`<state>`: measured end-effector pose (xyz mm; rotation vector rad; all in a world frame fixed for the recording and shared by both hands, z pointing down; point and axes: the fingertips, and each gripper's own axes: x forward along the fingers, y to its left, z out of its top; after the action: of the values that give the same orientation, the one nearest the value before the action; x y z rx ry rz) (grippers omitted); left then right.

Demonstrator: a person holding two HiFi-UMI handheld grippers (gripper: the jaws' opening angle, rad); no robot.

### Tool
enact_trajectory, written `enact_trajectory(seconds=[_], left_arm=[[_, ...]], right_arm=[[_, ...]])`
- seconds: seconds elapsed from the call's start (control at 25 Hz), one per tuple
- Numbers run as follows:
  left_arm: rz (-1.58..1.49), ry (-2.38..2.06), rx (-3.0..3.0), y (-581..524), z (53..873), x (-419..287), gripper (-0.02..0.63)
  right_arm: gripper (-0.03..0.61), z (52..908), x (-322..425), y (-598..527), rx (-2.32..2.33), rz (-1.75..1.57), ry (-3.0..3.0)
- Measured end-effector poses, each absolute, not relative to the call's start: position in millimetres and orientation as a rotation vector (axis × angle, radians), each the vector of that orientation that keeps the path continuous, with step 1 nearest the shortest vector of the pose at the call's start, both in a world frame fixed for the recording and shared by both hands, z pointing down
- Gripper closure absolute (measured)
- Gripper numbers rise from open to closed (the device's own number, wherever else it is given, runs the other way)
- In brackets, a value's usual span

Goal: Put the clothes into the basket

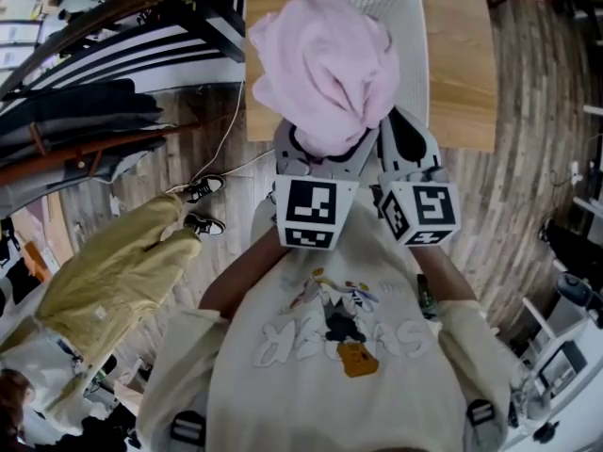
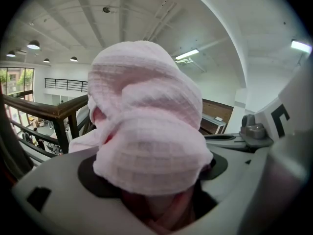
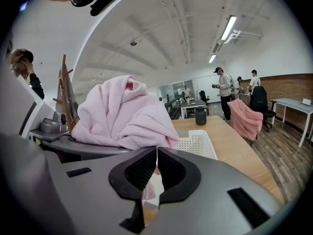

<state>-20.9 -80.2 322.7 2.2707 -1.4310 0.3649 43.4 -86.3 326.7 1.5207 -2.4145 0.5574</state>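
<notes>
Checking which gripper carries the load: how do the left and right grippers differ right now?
The left gripper has jaws spread wide, clamped on the bundled pink garment; the right gripper has jaws closed together, holding nothing. The garment covers the left gripper's tips; the right gripper's are bare. Both are held side by side, pointing toward the white basket.

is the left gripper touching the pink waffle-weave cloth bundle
Touching. The left gripper view shows the pink waffle-weave cloth bundle clamped between the jaws of the left gripper.
</notes>
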Motion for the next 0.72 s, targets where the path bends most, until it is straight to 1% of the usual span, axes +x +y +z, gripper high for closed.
enact_trajectory(seconds=[0.52, 0.72], left_arm=[[0.348, -1.457, 2.257, -99, 316, -5, 0.193], [0.378, -1.459, 2.232, -105, 322, -3, 0.193]], right_arm=[[0.555, 319, 59, -106, 1.482, 0.524, -2.440], [0.555, 326, 60, -112, 1.452, 0.562, -2.439]])
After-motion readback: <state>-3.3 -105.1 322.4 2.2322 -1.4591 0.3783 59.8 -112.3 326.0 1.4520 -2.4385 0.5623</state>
